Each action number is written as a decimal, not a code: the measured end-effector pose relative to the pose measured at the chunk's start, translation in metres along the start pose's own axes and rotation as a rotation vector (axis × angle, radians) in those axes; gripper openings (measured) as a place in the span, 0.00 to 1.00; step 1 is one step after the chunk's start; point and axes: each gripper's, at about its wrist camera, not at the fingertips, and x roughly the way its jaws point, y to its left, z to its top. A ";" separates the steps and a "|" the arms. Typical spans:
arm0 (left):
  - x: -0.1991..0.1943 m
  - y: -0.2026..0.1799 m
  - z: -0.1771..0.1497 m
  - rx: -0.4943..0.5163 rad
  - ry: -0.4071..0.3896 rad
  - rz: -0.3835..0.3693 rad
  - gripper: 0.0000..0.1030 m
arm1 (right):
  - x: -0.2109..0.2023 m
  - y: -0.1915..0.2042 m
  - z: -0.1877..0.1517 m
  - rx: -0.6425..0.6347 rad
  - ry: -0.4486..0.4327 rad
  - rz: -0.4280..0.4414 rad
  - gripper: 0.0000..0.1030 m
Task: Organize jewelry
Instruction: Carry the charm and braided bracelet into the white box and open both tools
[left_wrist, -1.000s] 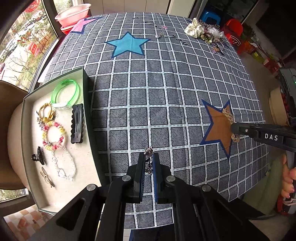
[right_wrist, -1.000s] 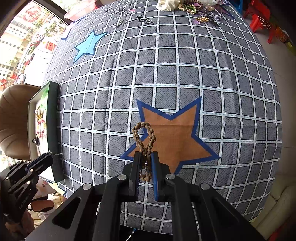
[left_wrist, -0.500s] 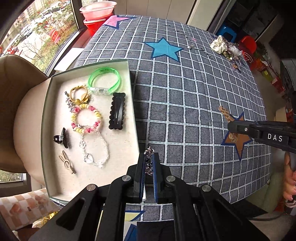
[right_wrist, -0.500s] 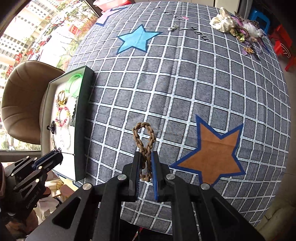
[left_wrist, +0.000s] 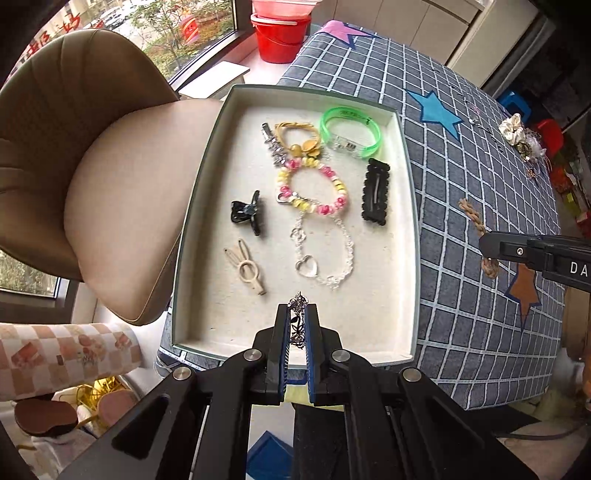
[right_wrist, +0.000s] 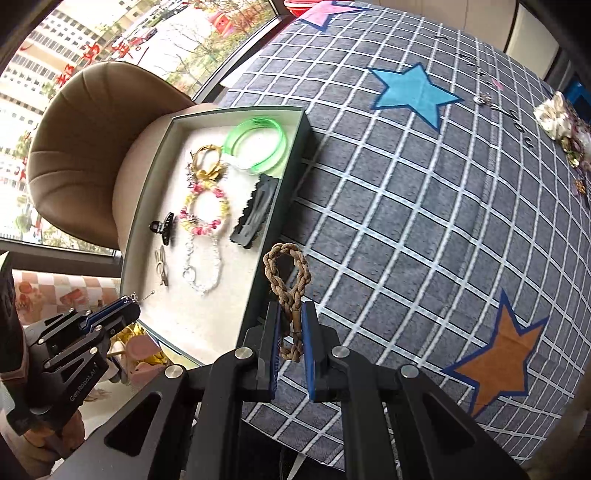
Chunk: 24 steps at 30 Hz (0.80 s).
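My left gripper (left_wrist: 296, 314) is shut on a small silver chain piece (left_wrist: 297, 302) and holds it over the near end of the white-lined jewelry box (left_wrist: 207, 162). The box holds a green bangle (left_wrist: 349, 131), a pink and yellow bead bracelet (left_wrist: 314, 188), a clear chain bracelet (left_wrist: 325, 254), hair clips and a gold bracelet. My right gripper (right_wrist: 290, 314) is shut on a brown braided rope bracelet (right_wrist: 286, 273) and holds it above the tablecloth by the box's right wall (right_wrist: 273, 236). The left gripper also shows in the right wrist view (right_wrist: 122, 310).
A grey checked tablecloth (right_wrist: 424, 221) with blue and orange stars covers the table. A pile of loose jewelry and a scrunchie (left_wrist: 521, 136) lies at the far edge. A tan chair (left_wrist: 92, 166) stands left of the box. A red bucket (left_wrist: 279, 37) sits by the window.
Both grippers have moved left toward the box with their pieces. The left gripper has gone from over the cloth to over the box's near end.
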 end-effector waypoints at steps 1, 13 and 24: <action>0.002 0.005 -0.001 -0.009 0.005 0.003 0.14 | 0.003 0.007 0.001 -0.015 0.007 0.005 0.12; 0.035 0.023 -0.003 -0.053 0.053 -0.008 0.14 | 0.049 0.059 0.002 -0.118 0.108 0.020 0.12; 0.057 0.024 0.000 -0.066 0.080 -0.007 0.14 | 0.079 0.063 0.010 -0.129 0.155 -0.016 0.11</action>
